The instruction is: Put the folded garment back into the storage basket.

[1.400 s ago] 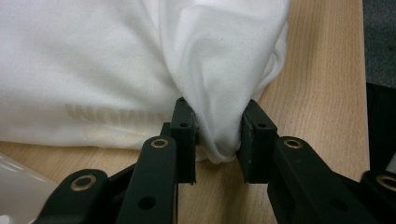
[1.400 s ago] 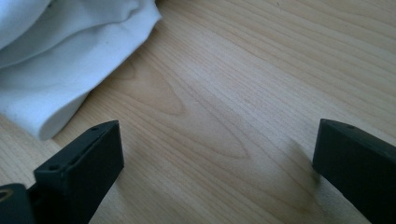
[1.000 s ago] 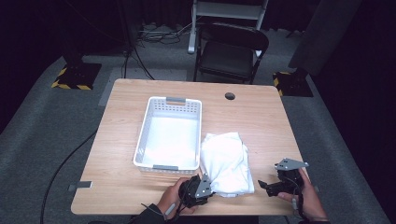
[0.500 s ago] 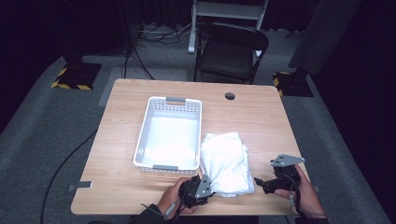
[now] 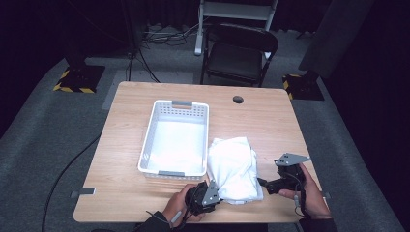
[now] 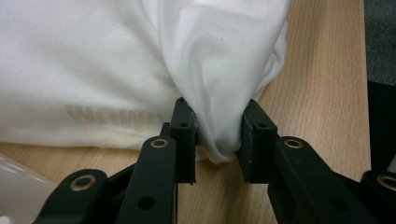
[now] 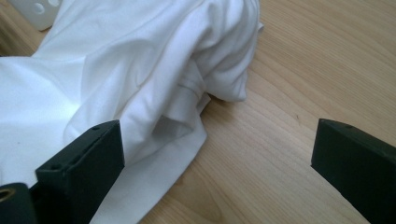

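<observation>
A folded white garment (image 5: 234, 167) lies on the wooden table (image 5: 261, 121), just right of a white plastic basket (image 5: 175, 137). My left gripper (image 5: 215, 192) sits at the garment's near left corner, shut on a bunched fold of the white cloth (image 6: 219, 116), which is pinched between its two black jaws. My right gripper (image 5: 263, 183) hovers off the garment's right edge, jaws wide open. In the right gripper view the garment (image 7: 140, 79) lies ahead and to the left, with bare wood between the fingers (image 7: 84, 163).
The basket looks empty; its corner (image 7: 37, 9) shows in the right gripper view. A round cable hole (image 5: 237, 99) is at the table's far side. A black folding chair (image 5: 240, 53) stands beyond the table. The near table edge runs close under both hands.
My right gripper has moved left and slightly up toward the garment's right edge. The left gripper and the cloth have stayed put.
</observation>
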The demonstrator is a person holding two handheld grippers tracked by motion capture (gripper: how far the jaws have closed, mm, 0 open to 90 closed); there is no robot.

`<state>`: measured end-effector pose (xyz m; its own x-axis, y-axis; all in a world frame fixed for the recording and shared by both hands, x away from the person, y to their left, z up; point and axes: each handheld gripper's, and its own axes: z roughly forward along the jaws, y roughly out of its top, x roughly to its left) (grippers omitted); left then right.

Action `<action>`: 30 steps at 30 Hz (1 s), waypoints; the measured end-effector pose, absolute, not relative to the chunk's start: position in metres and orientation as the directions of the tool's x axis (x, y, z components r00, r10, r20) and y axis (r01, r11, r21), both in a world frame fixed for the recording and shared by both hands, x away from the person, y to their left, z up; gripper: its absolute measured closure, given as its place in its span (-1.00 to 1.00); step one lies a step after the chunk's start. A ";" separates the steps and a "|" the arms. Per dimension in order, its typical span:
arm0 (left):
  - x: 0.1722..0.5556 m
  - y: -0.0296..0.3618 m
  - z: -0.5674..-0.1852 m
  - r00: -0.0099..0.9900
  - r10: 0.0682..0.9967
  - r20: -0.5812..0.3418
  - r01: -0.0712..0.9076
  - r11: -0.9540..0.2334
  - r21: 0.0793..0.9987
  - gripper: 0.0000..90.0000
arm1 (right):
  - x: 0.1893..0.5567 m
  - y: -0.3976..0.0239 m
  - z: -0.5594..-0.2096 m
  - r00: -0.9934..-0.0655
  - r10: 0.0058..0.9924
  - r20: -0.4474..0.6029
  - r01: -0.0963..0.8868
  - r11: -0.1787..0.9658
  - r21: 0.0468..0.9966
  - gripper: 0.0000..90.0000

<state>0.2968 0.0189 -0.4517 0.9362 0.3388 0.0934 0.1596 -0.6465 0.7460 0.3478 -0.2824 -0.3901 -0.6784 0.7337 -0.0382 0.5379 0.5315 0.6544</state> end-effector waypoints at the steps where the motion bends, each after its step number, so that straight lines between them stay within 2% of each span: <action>1: 0.297 0.019 -0.452 0.936 0.339 0.093 0.160 -0.647 0.746 0.57 | 0.348 -0.282 -0.390 -0.678 0.734 -0.038 0.538 0.531 0.654 -0.95; 30: 0.296 0.019 -0.452 0.936 0.337 0.099 0.155 -0.650 0.744 0.56 | 0.372 -0.253 -0.383 -0.685 0.729 0.007 0.532 0.493 0.688 -0.94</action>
